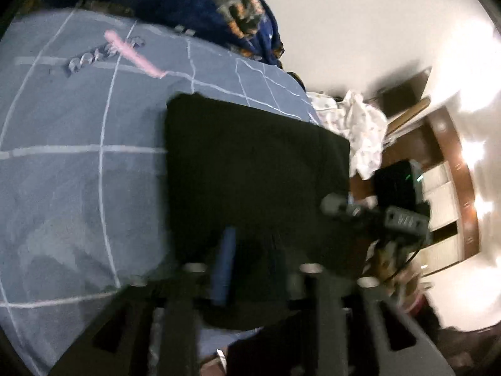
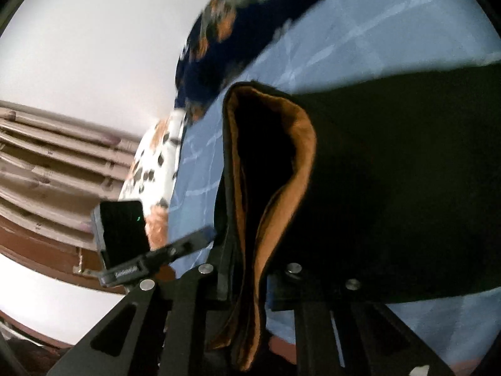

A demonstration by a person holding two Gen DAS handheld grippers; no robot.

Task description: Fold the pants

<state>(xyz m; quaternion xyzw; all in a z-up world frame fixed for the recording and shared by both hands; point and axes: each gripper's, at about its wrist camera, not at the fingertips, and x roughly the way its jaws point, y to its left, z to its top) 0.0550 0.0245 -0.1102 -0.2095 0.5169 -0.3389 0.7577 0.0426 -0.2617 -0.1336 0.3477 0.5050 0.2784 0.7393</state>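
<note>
Both tongs clamping black pants

Left wrist view: just above the black pants, looking along them across the blue bedsheet toward the dark floral blanket.
Right wrist view: tight against the pants' orange-lined open end, tilted.
Shared: pants, bedsheet, blanket, white wall beyond.
</note>
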